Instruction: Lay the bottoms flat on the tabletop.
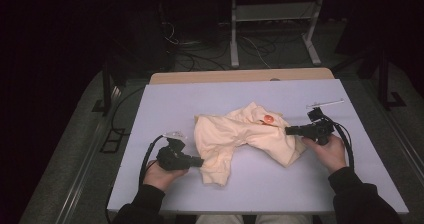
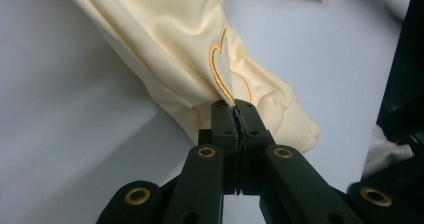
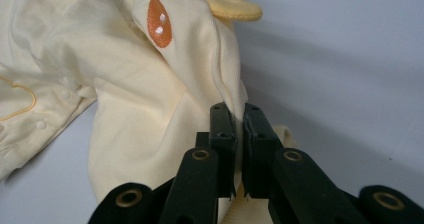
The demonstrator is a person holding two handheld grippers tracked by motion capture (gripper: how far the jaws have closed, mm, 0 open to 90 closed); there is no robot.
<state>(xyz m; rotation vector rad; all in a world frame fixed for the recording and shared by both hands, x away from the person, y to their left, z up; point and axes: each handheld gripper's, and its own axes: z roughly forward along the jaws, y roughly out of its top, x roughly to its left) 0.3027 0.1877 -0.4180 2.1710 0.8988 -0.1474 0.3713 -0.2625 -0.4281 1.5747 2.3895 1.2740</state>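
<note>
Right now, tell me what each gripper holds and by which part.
Both are shut on the cream garment: the left gripper pinches a fold beside the orange stitched outline, the right gripper a fold below the orange patch.

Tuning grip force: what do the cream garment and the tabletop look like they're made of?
Cream garment: soft matte knit, likely cotton; fine weave, ribbed cuff, limp folds, orange stitched trim. Tabletop: smooth, pale lilac-grey, hard-looking, probably laminate or a coated board; faint sheen, no texture. Both grippers are pinched on cloth.
</note>
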